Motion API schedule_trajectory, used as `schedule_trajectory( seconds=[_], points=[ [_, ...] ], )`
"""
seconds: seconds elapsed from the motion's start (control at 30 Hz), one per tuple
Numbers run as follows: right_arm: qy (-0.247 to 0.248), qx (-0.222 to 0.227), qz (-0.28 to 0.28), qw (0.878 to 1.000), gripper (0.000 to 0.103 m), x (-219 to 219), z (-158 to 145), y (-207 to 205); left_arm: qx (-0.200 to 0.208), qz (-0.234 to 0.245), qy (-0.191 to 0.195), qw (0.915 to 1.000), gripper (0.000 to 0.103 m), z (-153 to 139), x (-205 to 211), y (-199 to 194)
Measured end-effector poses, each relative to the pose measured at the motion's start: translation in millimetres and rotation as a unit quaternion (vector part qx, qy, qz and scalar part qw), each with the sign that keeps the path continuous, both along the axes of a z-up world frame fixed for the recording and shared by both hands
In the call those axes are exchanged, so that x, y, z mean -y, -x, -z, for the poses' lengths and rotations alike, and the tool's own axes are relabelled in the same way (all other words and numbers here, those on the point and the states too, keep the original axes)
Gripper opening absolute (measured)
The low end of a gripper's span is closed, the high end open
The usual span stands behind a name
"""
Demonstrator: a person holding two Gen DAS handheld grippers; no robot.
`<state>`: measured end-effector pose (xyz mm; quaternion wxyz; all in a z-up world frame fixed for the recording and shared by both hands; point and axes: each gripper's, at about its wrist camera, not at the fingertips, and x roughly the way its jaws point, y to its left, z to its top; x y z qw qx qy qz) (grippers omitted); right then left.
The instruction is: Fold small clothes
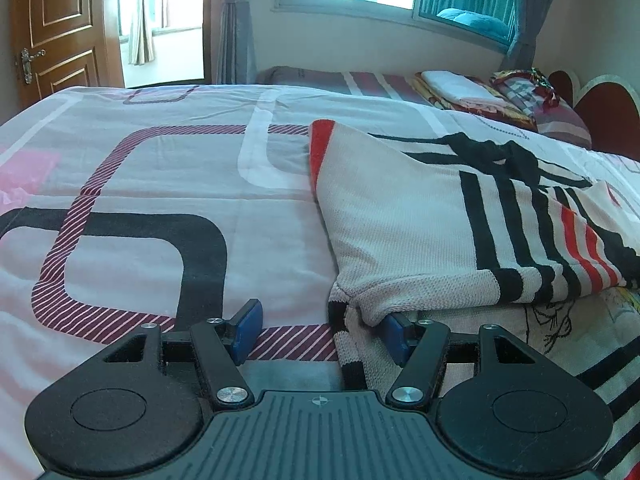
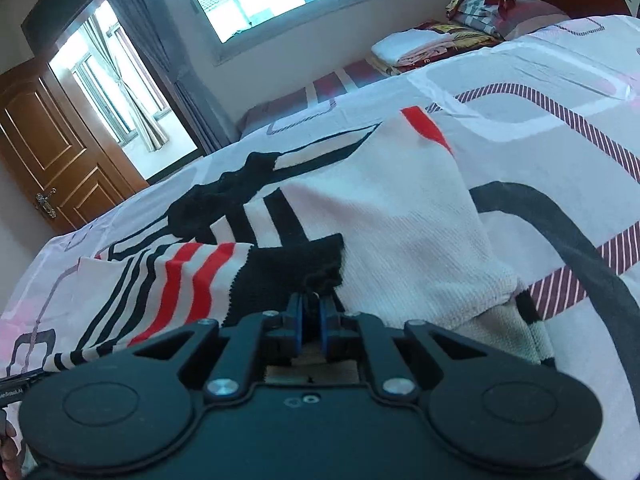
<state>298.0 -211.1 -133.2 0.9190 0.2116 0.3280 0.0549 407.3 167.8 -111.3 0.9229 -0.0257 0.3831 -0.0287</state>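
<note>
Lying beside left tool (image 1: 320,332) — sweater (image 1: 404,216)

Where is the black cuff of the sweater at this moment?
In the right wrist view the black cuff is low at the centre, pinched by the right gripper, beside the red stripes.

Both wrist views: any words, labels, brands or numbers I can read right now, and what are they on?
Nothing reads in full.
"...Robot.AI": white print on a black bar at the left edge of the right wrist view, its start cut off, blurred, so uncertain.
Dark print on the grey pillow in the left wrist view: too small and blurred.
Marks on the folded pile: illegible.
The striped sweater carries no text.
</note>
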Motion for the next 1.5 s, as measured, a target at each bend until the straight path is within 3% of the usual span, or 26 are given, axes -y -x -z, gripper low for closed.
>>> schedule_trajectory(
  seconds=[0.1,0.2,0.23,0.37,0.47,0.57,0.67,0.7,0.77,0.9,1.0,1.17,1.3,1.5],
  points=[
    [0.013,0.0,-0.009,1.0,0.009,-1,-2,0,-0.003,-0.005,0.002,1.0,0.063,-4,-2,4],
    [0.05,0.001,-0.005,0.999,0.026,0,-18,5,0.027,-0.019,0.008,0.9994,0.063,-26,-6,24],
    [0.059,0.01,-0.004,0.998,0.028,3,-25,9,0.042,-0.023,0.01,0.9988,0.063,-33,-5,28],
    [0.061,0.032,-0.04,0.997,0.024,-5,-46,5,0.074,0.001,0.041,0.9965,0.063,-50,19,13],
    [0.083,0.035,-0.082,0.992,0.023,-35,-46,-9,0.058,0.044,0.037,0.9966,0.063,-36,48,-6],
    [0.107,0.022,-0.109,0.988,0.023,-56,-34,-16,0.037,0.066,0.019,0.9969,0.063,-18,64,-9],
    [0.146,0.02,-0.126,0.981,0.022,-64,-19,-12,0.048,0.088,-0.038,0.9942,0.065,-1,76,2],
    [0.164,0.03,-0.126,0.978,0.022,-65,-16,-8,0.056,0.097,-0.063,0.9917,0.072,2,81,5],
    [0.178,0.036,-0.125,0.975,0.022,-64,-14,-7,0.051,0.096,-0.06,0.9923,0.073,-2,80,4],
    [0.134,0.038,-0.113,0.984,0.026,-60,-31,-17,0.07,0.072,-0.022,0.9947,0.073,-24,63,-15],
    [0.094,0.038,-0.102,0.99,0.026,-64,-38,-35,0.077,0.075,-0.02,0.994,0.073,-32,56,-41],
    [0.032,0.025,-0.137,0.99,0.019,-83,-36,-65,0.068,0.081,0.001,0.9944,0.073,-32,45,-84],
    [0.02,0.024,-0.151,0.988,0.019,-100,-30,-85,0.012,0.083,0.015,0.9964,0.073,-12,40,-122],
    [0.053,0.016,-0.154,0.986,0.016,-109,-16,-95,0.033,0.095,-0.015,0.9948,0.082,5,45,-119]
  ],
)
